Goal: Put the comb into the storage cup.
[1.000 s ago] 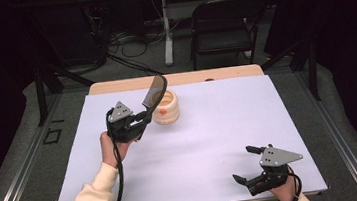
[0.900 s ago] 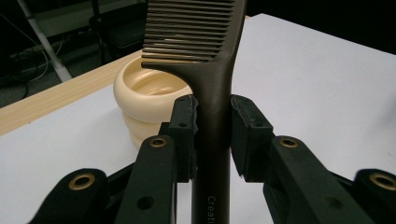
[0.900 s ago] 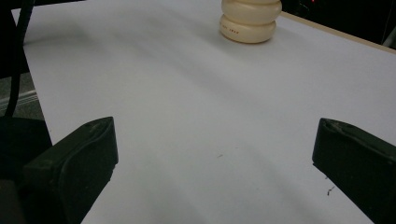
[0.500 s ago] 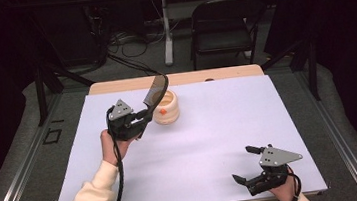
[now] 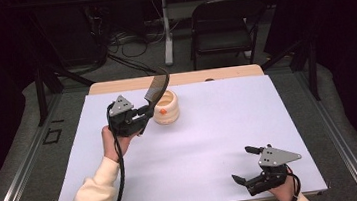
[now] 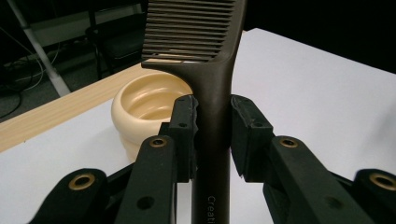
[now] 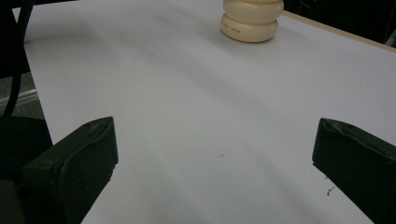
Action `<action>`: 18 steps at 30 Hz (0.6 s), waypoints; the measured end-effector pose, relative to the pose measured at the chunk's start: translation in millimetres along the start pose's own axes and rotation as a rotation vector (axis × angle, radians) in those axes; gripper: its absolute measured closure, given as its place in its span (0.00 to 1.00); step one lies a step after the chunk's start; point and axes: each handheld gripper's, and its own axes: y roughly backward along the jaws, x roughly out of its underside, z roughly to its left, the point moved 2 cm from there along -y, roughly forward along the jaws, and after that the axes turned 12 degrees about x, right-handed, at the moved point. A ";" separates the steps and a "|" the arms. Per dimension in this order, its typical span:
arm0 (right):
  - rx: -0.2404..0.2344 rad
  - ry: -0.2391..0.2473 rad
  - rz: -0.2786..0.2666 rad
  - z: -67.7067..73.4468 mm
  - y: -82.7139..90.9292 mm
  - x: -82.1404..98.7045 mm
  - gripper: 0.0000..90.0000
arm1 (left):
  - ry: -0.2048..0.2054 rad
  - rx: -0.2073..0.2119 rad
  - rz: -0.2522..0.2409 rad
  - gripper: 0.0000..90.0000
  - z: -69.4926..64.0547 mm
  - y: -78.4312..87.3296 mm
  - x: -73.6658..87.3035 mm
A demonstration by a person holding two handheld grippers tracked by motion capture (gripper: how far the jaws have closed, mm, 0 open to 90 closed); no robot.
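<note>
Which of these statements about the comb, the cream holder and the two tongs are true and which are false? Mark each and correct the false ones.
1. The left tongs grip the dark comb by its handle. True.
2. The comb lies flat on the white table. False: it is held up in the air, teeth end uppermost.
3. The right tongs stand open with nothing between them. True.
4. The cream holder sits by the right tongs. False: it stands at the far side, beside the left tongs.
</note>
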 end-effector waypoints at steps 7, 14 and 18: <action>0.001 -0.001 -0.002 -0.2 0.4 -0.1 0.00 | 0.000 0.007 -0.009 0.80 0.9 -5.7 -8.8; 0.002 -0.001 -0.006 0.2 0.9 -0.4 0.00 | -0.007 0.012 -0.011 0.80 -0.2 -14.3 -16.7; 0.004 -0.004 -0.004 -0.2 0.9 -0.1 0.00 | -0.012 0.014 -0.013 0.80 0.1 -18.2 -19.4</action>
